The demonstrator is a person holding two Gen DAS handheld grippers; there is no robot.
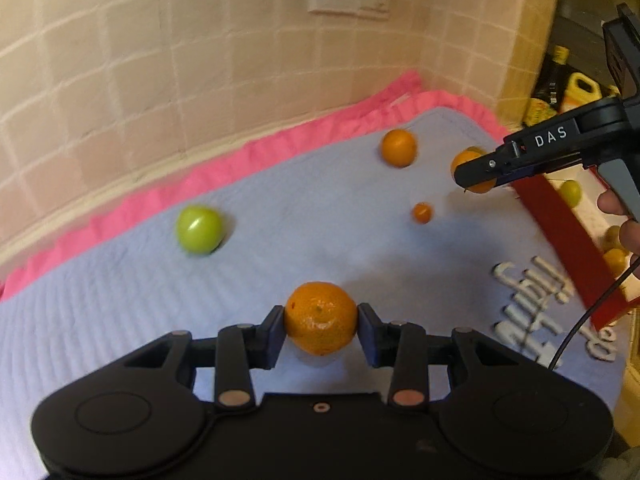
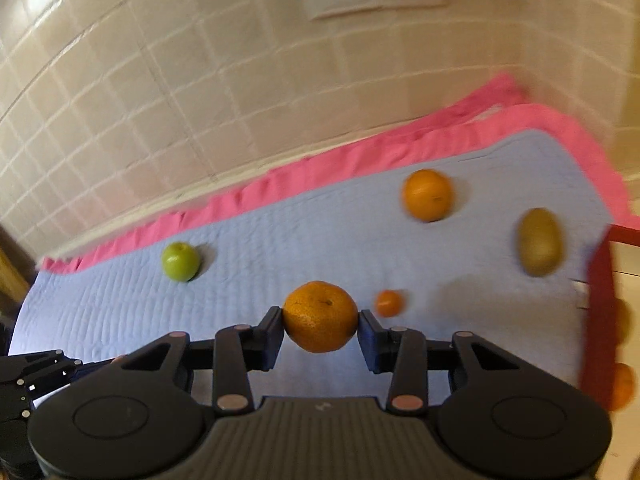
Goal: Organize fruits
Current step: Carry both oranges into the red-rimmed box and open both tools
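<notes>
My left gripper is shut on a mandarin, held clear above the blue quilted cloth. My right gripper is shut on a second mandarin; in the left wrist view that right gripper hangs at the right with its mandarin half hidden by the fingers. On the cloth lie a green apple, a larger orange, a tiny orange and a kiwi.
A red-walled box at the cloth's right edge holds several fruits, one of them orange. A pink cloth border runs along the tiled wall. Bottles stand at the far right. White lettering lies on the cloth.
</notes>
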